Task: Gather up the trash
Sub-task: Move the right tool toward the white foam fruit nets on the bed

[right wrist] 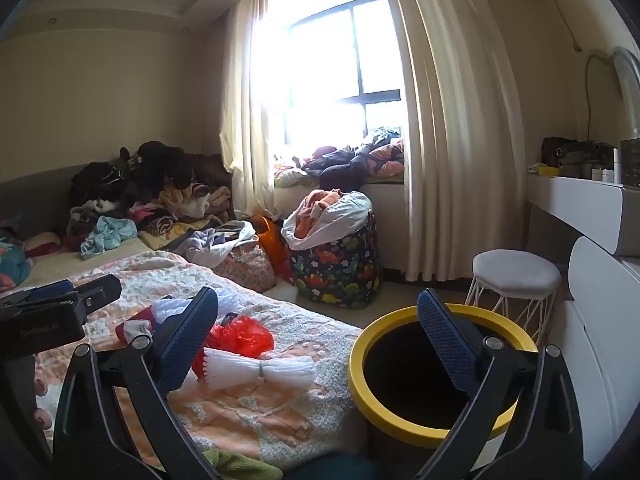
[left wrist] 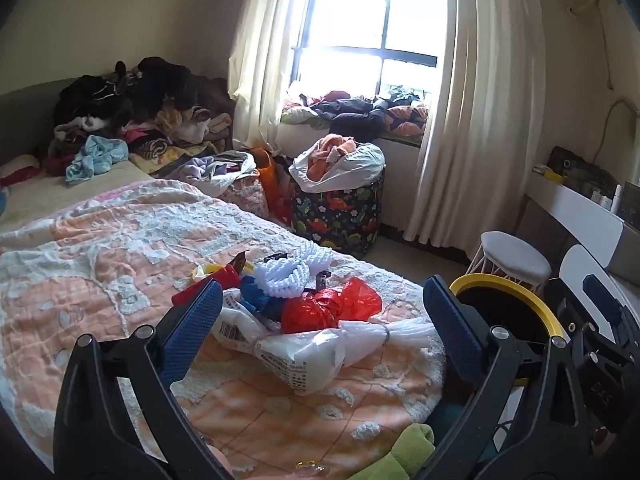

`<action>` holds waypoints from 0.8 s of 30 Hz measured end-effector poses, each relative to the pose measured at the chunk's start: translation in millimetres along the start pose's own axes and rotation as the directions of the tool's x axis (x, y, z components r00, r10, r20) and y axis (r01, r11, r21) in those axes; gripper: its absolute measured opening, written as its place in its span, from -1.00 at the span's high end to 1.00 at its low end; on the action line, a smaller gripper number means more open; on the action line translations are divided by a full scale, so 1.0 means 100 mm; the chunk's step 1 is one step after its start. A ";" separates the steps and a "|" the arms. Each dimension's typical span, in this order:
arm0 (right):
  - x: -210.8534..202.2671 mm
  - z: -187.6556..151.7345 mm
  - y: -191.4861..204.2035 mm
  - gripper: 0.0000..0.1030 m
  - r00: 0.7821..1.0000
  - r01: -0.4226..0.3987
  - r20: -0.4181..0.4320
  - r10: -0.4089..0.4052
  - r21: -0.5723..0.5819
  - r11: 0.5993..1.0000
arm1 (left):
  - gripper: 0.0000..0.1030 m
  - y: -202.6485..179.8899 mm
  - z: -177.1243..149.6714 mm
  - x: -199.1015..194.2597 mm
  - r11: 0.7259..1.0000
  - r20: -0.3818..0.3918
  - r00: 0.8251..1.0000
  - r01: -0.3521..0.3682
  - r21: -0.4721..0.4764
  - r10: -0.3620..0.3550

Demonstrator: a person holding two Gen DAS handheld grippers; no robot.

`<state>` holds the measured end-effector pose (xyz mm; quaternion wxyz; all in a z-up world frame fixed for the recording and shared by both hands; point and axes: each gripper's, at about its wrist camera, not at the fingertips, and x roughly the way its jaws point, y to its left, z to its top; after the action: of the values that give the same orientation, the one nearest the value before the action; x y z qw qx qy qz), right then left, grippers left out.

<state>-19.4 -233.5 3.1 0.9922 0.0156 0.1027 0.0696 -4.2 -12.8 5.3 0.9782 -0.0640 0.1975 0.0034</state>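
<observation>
Bed (left wrist: 120, 248) fills left and centre of both views, covered by an orange-and-white quilt. Clothes pile (left wrist: 132, 120) sits upper left at its far end. Window (left wrist: 368, 32) with cream curtains (left wrist: 480, 100) sits top centre. Dinosaur-print hamper (left wrist: 338, 208) stands on the floor below the window, full of laundry. White stool (left wrist: 514, 258) is at right, beside a white bench (left wrist: 580, 208) with small clutter on it.

Bin (right wrist: 432, 372), black with a yellow rim, stands just beside the bed's edge, lower right in the right wrist view, open-topped; its inside looks dark.

Trash heap lies on the quilt at mid-frame: white plastic bag (left wrist: 304, 352) with printed text in front, white foam net (left wrist: 400, 330) touching it on the right, red bag (left wrist: 332, 304) behind, blue wrapper (left wrist: 260, 300) and white mesh (left wrist: 288, 272) further back.

Left tongs (left wrist: 324, 312) are released, spread wide, hovering over the heap and gripping nothing. Right tongs (right wrist: 320, 336) are released too, spread wide and empty, with one finger over the bin rim in frame.
</observation>
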 end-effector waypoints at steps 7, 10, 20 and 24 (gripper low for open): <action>0.00 0.00 0.00 -0.88 1.000 -0.002 0.016 0.002 -0.013 1.000 | -0.79 0.01 -0.02 0.00 1.000 0.002 1.000 0.012 0.012 -0.012; 0.02 0.00 0.03 -0.88 1.000 -0.001 0.015 0.002 -0.015 1.000 | -0.79 0.02 -0.02 0.00 1.000 0.002 1.000 0.013 0.012 -0.013; -0.01 0.00 -0.02 -0.88 1.000 0.001 0.018 -0.001 -0.001 1.000 | -0.79 0.02 -0.01 -0.01 1.000 0.006 1.000 0.012 0.012 -0.012; -0.01 0.01 -0.02 -0.88 1.000 0.001 0.017 -0.001 0.000 1.000 | -0.79 0.02 -0.01 -0.01 1.000 0.006 1.000 0.012 0.013 -0.012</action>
<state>-19.8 -235.8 4.5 0.9930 0.0163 0.0941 0.0691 -5.6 -10.9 4.2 0.9792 -0.0588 0.1940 -0.0036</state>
